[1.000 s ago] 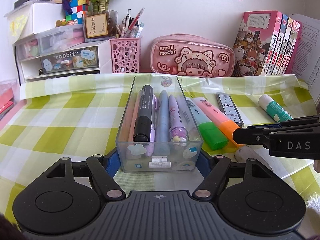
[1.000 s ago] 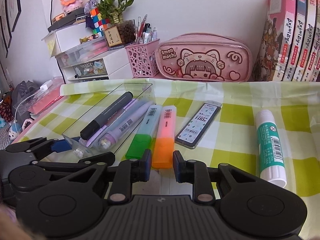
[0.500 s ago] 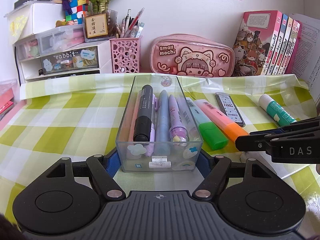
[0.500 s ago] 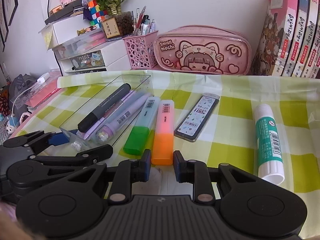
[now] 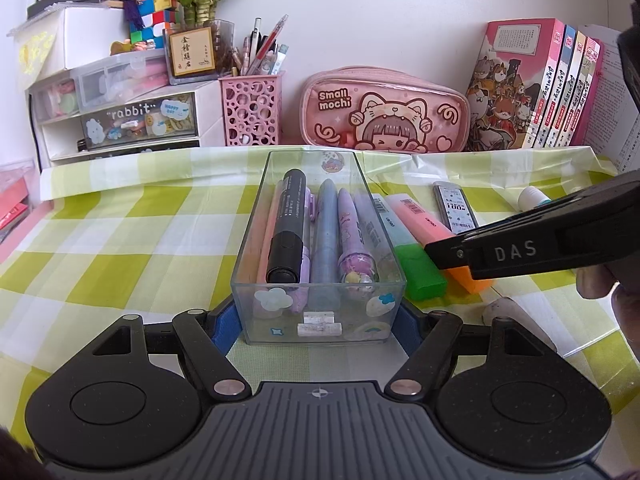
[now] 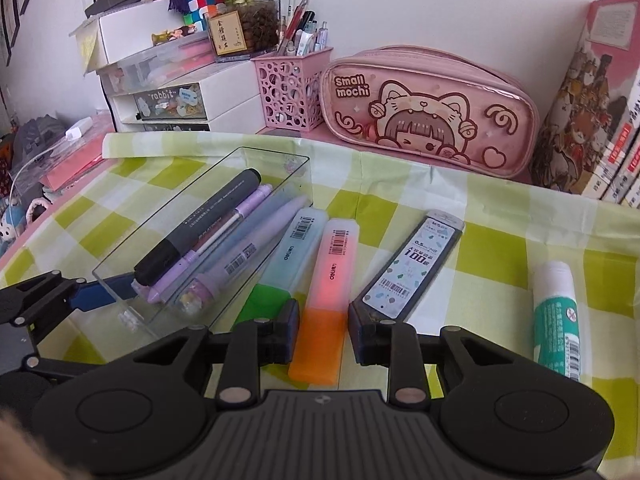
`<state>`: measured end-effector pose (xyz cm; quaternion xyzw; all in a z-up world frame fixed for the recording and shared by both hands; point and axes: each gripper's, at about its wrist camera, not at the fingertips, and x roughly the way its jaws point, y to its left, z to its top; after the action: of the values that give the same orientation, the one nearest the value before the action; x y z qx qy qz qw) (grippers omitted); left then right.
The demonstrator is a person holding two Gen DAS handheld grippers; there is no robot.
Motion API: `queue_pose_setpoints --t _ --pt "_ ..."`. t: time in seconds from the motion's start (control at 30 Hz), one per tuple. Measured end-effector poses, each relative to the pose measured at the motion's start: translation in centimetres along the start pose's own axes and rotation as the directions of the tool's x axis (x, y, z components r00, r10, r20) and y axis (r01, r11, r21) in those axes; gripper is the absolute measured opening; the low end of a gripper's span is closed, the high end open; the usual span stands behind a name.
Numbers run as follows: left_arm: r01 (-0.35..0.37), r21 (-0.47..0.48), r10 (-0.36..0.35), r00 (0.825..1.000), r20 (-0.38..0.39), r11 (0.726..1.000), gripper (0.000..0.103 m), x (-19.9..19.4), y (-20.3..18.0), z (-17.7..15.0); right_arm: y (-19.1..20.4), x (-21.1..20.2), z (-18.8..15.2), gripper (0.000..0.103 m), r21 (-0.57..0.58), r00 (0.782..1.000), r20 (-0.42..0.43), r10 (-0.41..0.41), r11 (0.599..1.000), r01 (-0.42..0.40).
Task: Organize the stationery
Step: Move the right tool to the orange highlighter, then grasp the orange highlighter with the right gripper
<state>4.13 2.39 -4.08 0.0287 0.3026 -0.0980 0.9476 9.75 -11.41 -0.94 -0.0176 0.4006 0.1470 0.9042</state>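
Observation:
A clear plastic box (image 5: 318,322) holds a black marker (image 5: 288,232) and several pens. My left gripper (image 5: 318,324) is shut on the box's near end, a blue pad on each side. Beside the box lie a green-capped highlighter (image 6: 280,276) and an orange-capped highlighter (image 6: 326,304). My right gripper (image 6: 323,332) is open, its fingers on either side of the orange cap, not touching. The right gripper also shows in the left wrist view (image 5: 520,248), above the orange cap.
A lead refill case (image 6: 412,264) and a glue stick (image 6: 556,312) lie to the right. A pink pencil case (image 6: 428,108), a pink pen cup (image 6: 290,92), white drawers (image 6: 168,96) and books (image 5: 532,88) line the back wall. An eraser (image 5: 504,310) lies near the front.
My right gripper has moved forward and down over the orange highlighter, so its fingers now straddle the cap. The left gripper and the box have not moved.

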Motion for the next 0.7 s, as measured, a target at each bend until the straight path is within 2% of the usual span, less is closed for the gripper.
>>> queue_pose_setpoints --t 0.17,0.33,0.47,0.7 --pt "0.003 0.001 -0.003 1.0 0.0 1.0 0.073 0.0 0.1 0.0 0.4 0.8 0.9 0.052 -0.034 0.999 -0.026 -0.032 0.999 0.031" --pt "0.004 0.002 -0.004 1.0 -0.001 1.0 0.073 0.0 0.2 0.0 0.1 1.0 1.3 0.049 0.016 0.998 -0.038 -0.047 0.999 0.047" --pt "0.007 -0.002 -0.007 1.0 0.001 1.0 0.073 0.0 0.2 0.0 -0.9 0.6 1.3 0.048 0.102 0.999 -0.038 -0.038 0.994 0.042" --pt "0.007 -0.002 -0.007 1.0 0.001 1.0 0.073 0.0 0.2 0.0 -2.6 -0.1 1.3 0.048 0.238 1.0 -0.016 0.021 0.971 -0.017"
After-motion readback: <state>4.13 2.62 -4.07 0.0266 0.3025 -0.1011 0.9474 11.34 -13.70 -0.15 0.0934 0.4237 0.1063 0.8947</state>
